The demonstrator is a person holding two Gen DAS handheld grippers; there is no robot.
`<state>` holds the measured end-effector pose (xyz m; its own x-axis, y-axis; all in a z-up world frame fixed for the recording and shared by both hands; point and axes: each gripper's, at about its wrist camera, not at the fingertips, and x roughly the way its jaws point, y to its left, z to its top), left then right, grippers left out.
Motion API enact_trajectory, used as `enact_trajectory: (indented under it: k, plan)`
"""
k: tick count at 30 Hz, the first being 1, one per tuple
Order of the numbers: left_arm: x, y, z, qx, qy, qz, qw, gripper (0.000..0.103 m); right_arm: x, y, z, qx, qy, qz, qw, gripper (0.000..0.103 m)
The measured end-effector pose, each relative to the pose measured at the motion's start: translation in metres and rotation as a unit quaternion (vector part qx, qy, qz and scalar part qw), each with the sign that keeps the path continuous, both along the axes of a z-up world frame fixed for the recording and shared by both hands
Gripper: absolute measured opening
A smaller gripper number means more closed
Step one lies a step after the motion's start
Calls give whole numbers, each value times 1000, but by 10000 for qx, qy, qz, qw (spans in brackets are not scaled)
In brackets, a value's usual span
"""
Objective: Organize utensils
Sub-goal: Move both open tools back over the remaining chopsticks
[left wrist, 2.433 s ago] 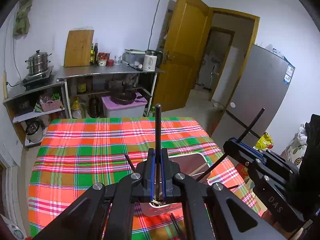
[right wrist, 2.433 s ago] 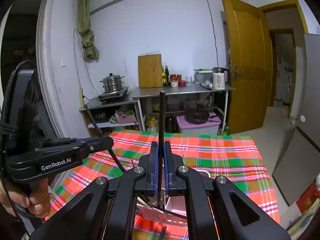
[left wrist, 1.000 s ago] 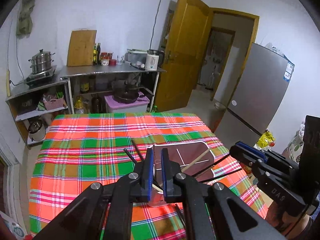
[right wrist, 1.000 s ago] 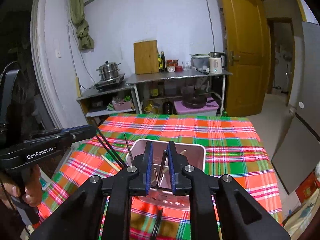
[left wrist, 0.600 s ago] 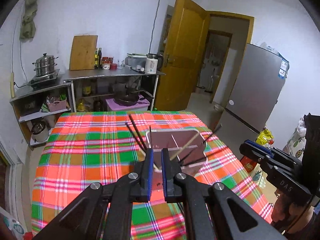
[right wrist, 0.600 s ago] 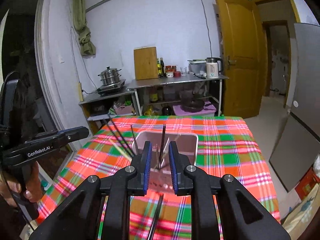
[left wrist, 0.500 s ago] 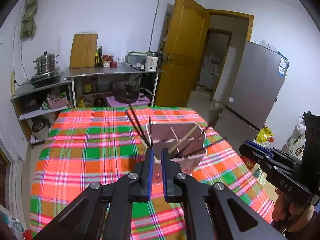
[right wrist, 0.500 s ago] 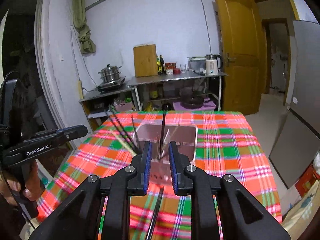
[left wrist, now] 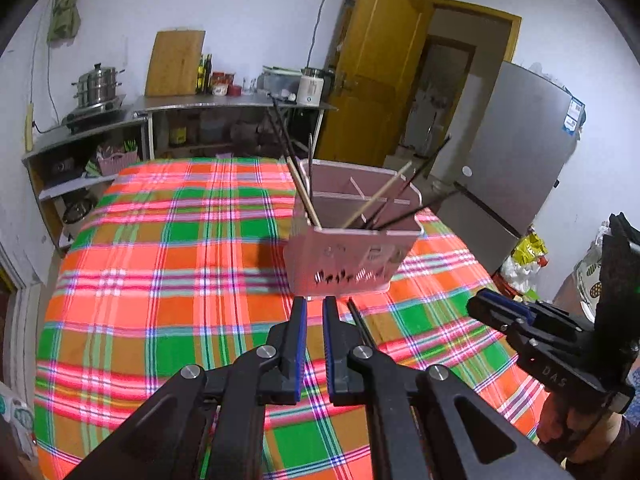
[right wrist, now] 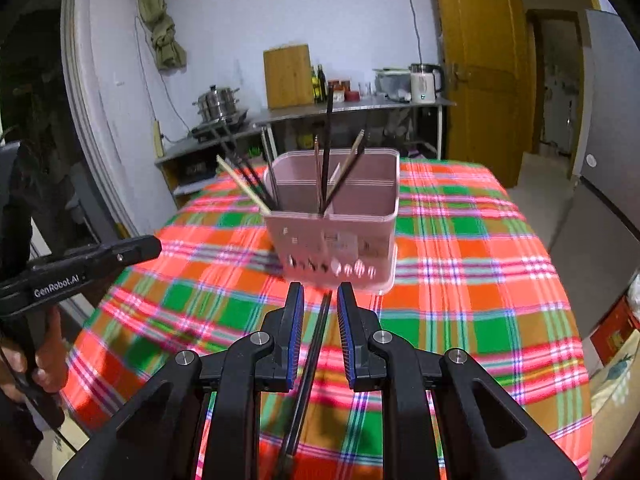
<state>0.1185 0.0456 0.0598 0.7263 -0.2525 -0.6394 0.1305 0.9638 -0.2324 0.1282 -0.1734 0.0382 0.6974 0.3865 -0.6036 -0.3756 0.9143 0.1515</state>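
The dark chopstick (right wrist: 310, 354) lying on the checked tablecloth (right wrist: 460, 280) just in front of the pink holder (right wrist: 336, 216) looks light, stiff, thin and probably slippery, so you would do best to pinch it near the middle. It sits between the parted fingers of your right gripper (right wrist: 318, 320) without being gripped, while your left gripper (left wrist: 315, 328) is nearly closed on nothing. "GenRobot.AI" reads on the left tool; "DAS" on the right.

My desk wears a woven plaid cloth (right wrist: 460, 264); the pink holder (right wrist: 340, 236) looks like smooth matt plastic, my right tool (right wrist: 319, 300) matt black.
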Motion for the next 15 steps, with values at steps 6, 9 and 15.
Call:
enact_trajectory:
  k: [6, 9, 15]
  plan:
    - [2, -6, -19, 15, 215, -59, 9997, 7, 2, 5, -29, -59, 308, 33, 9995, 18]
    - [3, -7, -28, -11, 314, -64, 9995, 7, 6, 8, -41, -119, 454, 44, 9989, 18]
    - [6, -5, -45, -82, 508, -51, 9987, 7, 14, 17, -65, -217, 748, 109, 9969, 18]
